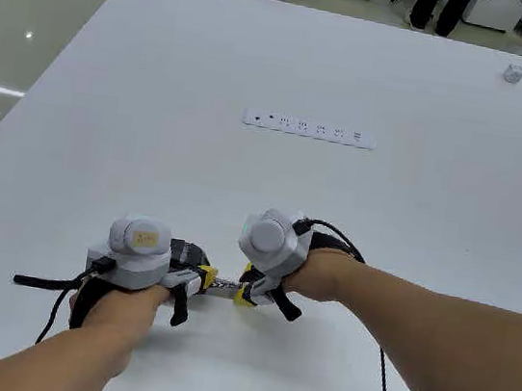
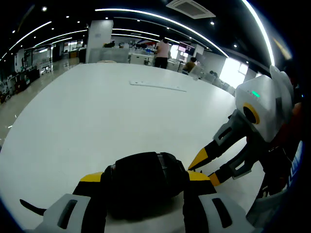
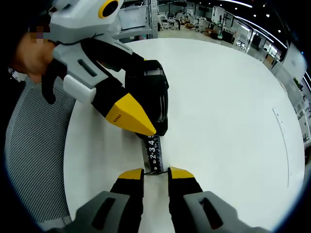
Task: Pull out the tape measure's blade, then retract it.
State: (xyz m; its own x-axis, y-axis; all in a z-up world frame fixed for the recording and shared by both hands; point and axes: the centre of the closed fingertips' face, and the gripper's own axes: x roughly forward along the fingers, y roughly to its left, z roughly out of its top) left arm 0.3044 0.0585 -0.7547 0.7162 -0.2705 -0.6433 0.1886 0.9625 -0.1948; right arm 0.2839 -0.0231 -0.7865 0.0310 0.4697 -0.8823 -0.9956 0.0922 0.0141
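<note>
Clamping the black tape measure (image 2: pixel 141 194) across its two flat sides, the left tongs (image 2: pixel 145 176) are closed on the case, which sits on the white desk (image 1: pixel 261 59) close to its near edge and a little left of centre. The right tongs (image 3: pixel 155 174) stand just to the right of it, narrowed onto the end of the blade (image 3: pixel 153 151). A short run of blade with printed numerals lies out between the case and the tips. The case looks hard, compact and fairly weighty for its size, and its smooth faces could slide under the pads, so a hold across its broad middle seems right. The blade is likely thin, springy steel: stiff along its curve, apt to kink if bent sideways, and drawn back by its spring. I judge the end hook the best place to pinch, pulling straight along the desk and letting it return slowly.
</note>
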